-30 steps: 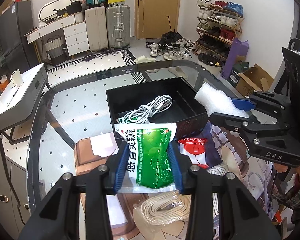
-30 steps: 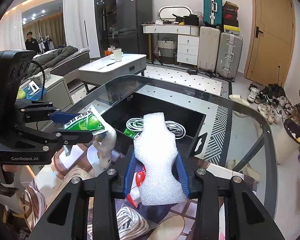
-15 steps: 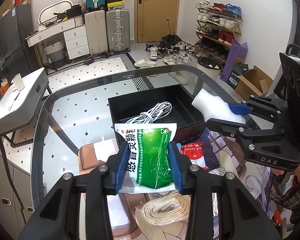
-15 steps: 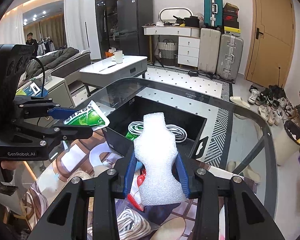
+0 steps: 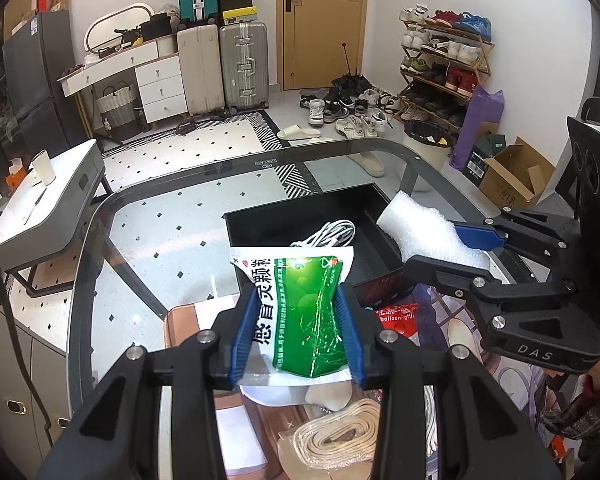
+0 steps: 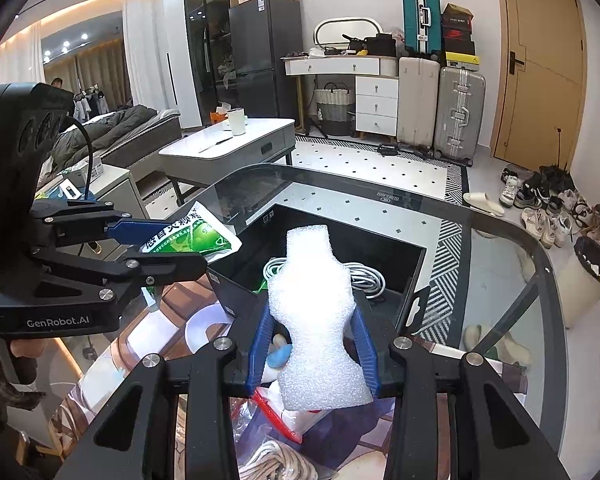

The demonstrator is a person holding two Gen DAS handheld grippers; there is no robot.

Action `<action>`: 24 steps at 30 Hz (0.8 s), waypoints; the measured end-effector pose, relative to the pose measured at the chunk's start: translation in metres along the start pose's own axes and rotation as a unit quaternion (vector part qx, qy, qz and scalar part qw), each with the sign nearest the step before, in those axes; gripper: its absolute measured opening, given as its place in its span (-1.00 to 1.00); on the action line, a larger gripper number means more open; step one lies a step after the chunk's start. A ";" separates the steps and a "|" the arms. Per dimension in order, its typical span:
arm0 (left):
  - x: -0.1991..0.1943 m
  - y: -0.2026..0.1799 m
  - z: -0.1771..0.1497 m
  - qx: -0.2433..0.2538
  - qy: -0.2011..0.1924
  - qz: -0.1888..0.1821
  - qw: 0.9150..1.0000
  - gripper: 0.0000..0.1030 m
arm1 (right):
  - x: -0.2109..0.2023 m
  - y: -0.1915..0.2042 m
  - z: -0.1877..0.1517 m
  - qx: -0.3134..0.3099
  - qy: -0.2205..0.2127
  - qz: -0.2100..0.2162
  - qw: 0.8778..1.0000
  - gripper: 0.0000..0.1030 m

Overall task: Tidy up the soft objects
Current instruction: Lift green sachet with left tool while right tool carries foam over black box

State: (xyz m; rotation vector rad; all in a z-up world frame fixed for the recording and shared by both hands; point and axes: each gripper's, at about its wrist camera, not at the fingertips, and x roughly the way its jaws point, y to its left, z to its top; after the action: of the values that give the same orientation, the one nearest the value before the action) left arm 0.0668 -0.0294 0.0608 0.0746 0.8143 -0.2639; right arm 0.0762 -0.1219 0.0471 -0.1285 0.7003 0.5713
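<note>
My left gripper (image 5: 296,320) is shut on a green and white sachet (image 5: 300,312) and holds it above the near rim of the black box (image 5: 260,220). It also shows in the right wrist view (image 6: 160,246), with the sachet (image 6: 192,236). My right gripper (image 6: 314,338) is shut on a white foam piece (image 6: 314,316), held above the box's near side (image 6: 236,288); the foam also shows in the left wrist view (image 5: 424,236). A coiled white cable (image 5: 332,234) lies inside the box.
The box stands on a glass table (image 5: 160,216). Near me lie a red balloon packet (image 5: 396,314), a bagged beige strap (image 5: 336,436) and a white rope coil (image 6: 276,464). A white side table (image 5: 44,208) stands to the left.
Both grippers have risen slightly and drawn back from the box with their loads still held. The box looks a little farther away.
</note>
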 end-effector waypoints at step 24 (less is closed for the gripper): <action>0.010 0.008 0.030 0.005 -0.015 0.001 1.000 -0.27 | -0.018 -0.038 0.041 0.003 -0.032 -0.042 0.999 -0.25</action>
State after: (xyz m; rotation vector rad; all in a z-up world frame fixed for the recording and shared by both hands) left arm 0.0967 -0.0291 0.0738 0.0800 0.7839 -0.2662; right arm 0.1094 -0.1499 0.0870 -0.1327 0.6312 0.4904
